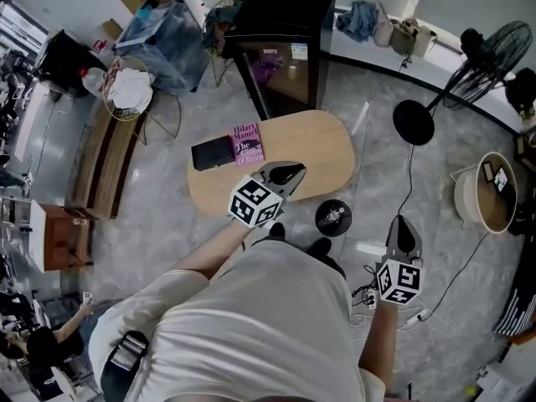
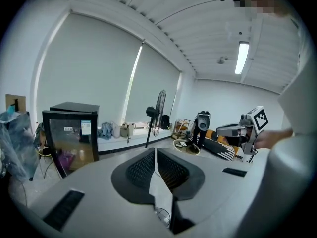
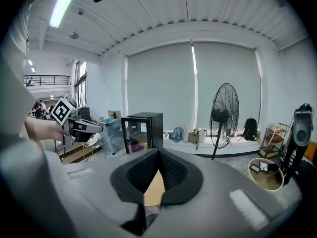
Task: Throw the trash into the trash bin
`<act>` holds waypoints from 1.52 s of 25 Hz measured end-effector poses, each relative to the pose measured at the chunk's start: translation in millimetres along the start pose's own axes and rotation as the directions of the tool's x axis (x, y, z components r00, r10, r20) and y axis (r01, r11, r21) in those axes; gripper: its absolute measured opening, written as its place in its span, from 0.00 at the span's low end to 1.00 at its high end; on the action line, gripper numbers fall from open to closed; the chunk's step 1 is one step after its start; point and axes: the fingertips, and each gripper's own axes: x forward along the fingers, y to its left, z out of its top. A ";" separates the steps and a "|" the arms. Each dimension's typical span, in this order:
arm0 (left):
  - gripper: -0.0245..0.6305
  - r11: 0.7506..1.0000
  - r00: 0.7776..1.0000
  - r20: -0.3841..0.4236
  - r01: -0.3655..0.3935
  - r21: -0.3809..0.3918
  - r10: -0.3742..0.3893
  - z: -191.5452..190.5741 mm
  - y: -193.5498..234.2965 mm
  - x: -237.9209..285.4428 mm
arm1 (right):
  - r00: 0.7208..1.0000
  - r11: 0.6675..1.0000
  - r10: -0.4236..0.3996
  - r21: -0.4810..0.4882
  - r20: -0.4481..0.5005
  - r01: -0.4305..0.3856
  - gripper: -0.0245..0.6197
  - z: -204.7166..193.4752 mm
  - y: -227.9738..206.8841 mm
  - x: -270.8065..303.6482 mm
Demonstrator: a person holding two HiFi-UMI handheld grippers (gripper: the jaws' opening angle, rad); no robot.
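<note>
We stand by the wooden worktop (image 1: 322, 149). The round black bin (image 1: 318, 218) sits on the floor below, between left gripper (image 1: 295, 172) and right gripper (image 1: 402, 221). Both sets of fingers are clenched, empty; a pale scrap (image 1: 335, 215) seems already inside.

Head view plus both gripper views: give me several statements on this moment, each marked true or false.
1. A pink book lies on the wooden table. True.
2. The left gripper holds a piece of trash. False: its fingers are together with nothing between them.
3. The standing fan lies toppled on the floor. False: it stands upright.
4. The right gripper is shut and empty. True.
</note>
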 end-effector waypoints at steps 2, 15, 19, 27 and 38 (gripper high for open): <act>0.07 1.000 1.000 0.025 0.005 0.006 -0.005 11.9 0.7 -4.1 | 1.000 1.000 -0.007 -0.016 0.018 0.008 0.05 11.5 1.6 -2.8; 0.05 0.996 0.993 0.114 0.007 0.088 -0.017 49.4 16.4 -15.0 | 0.993 0.997 -0.028 -0.072 0.113 0.036 0.05 55.9 2.4 -2.4; 0.05 0.996 0.993 0.121 0.004 0.088 -0.015 51.3 20.4 -15.8 | 0.993 0.997 -0.023 -0.072 0.118 0.032 0.05 57.5 5.9 0.4; 0.05 0.996 0.992 0.124 0.003 0.088 -0.014 53.3 27.0 -15.9 | 0.991 0.996 -0.010 -0.089 0.132 0.022 0.05 67.0 9.5 5.9; 0.05 0.997 0.991 0.132 0.005 0.083 -0.016 52.6 25.3 -22.3 | 0.989 0.996 -0.024 -0.084 0.147 0.036 0.05 70.3 9.2 -1.0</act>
